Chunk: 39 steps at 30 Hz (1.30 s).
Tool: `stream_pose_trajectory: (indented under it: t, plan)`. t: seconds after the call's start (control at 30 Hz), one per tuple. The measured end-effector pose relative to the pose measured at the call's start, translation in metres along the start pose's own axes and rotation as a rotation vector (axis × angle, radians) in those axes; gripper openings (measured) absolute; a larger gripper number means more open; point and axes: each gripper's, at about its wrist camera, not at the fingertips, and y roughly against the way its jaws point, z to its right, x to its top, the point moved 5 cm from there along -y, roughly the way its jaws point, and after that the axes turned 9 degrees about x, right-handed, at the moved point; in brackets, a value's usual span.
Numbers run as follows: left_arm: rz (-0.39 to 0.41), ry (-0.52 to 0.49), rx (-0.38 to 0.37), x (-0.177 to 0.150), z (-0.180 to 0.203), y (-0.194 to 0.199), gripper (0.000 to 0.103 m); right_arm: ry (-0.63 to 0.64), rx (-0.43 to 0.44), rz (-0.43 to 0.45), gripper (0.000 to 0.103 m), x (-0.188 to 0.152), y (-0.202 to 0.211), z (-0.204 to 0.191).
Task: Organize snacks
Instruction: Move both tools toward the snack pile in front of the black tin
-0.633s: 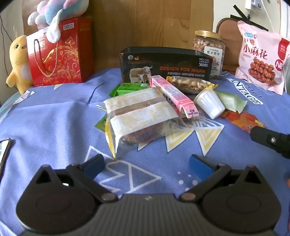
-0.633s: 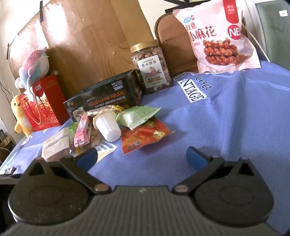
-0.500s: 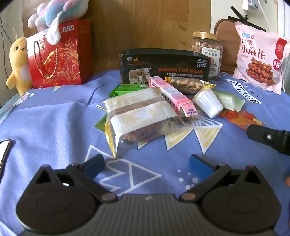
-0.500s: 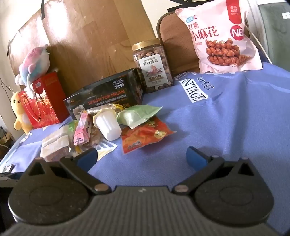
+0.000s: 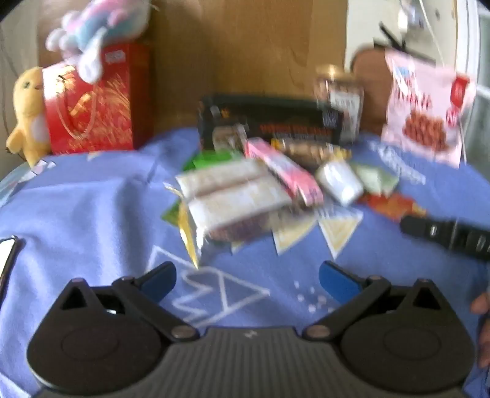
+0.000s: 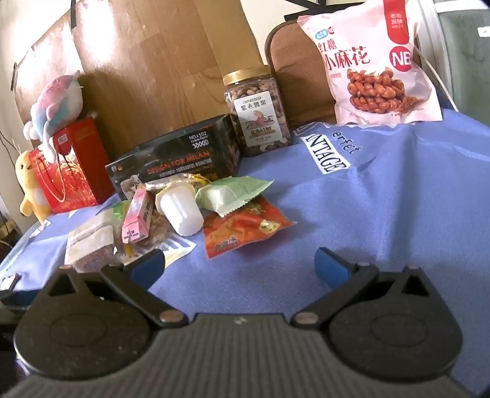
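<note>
A heap of snacks lies mid-table on a blue cloth (image 6: 382,214): a clear-wrapped cake pack (image 5: 232,196), a pink bar box (image 5: 284,171), a white jelly cup (image 6: 180,211), a pale green packet (image 6: 232,193) and a red-orange packet (image 6: 245,229). Behind them stands a black box (image 6: 174,162). My left gripper (image 5: 247,281) hovers open just short of the cake pack; that view is blurred. My right gripper (image 6: 240,264) is open over bare cloth, right of the red-orange packet, holding nothing. It shows as a black bar (image 5: 447,237) in the left wrist view.
A nut jar (image 6: 257,113) and a big pink snack bag (image 6: 370,61) stand at the back right. A red gift bag (image 5: 92,98), a yellow plush (image 5: 27,113) and a pastel plush (image 5: 101,27) sit at the back left. A phone (image 5: 7,260) lies at the left edge.
Both grippers have edged forward toward the snack heap, which sits slightly lower and larger in view. The left wrist view has blurred with motion. Jaws stay wide apart.
</note>
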Motion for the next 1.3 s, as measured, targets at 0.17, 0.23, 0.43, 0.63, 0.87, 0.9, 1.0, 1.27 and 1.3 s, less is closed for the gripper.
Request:
stream_pose_trajectory:
  t: [0.17,0.23,0.43,0.63,0.87,0.9,1.0,1.27,1.3]
  plan:
    - [0.205,0.002,0.074,0.013,-0.013,0.019,0.103,0.018,-0.019,0.018,0.103,0.005,0.003,-0.002]
    - [0.288,0.001,0.119,0.018,-0.018,0.024,0.103,0.032,-0.020,0.056,0.103,0.012,0.005,-0.006]
    - [0.542,0.018,0.217,0.021,-0.025,0.040,0.103,0.317,-0.043,0.312,0.103,0.040,0.007,-0.048]
    - [0.533,0.058,0.210,0.016,-0.029,0.038,0.103,0.452,-0.060,0.363,0.103,0.033,-0.011,-0.063]
    - [0.517,0.058,0.221,0.010,-0.032,0.035,0.103,0.484,-0.052,0.396,0.103,0.030,-0.009,-0.068]
    - [0.516,0.055,0.222,0.010,-0.032,0.035,0.103,0.484,-0.047,0.391,0.103,0.029,-0.010,-0.069]
    - [0.511,0.055,0.235,0.009,-0.033,0.035,0.103,0.484,-0.035,0.363,0.103,0.029,-0.014,-0.070]
    - [0.523,0.031,0.236,0.009,-0.029,0.037,0.103,0.503,-0.006,0.339,0.103,0.025,-0.017,-0.075]
    - [0.524,0.031,0.235,0.009,-0.029,0.037,0.103,0.500,-0.002,0.335,0.103,0.025,-0.017,-0.075]
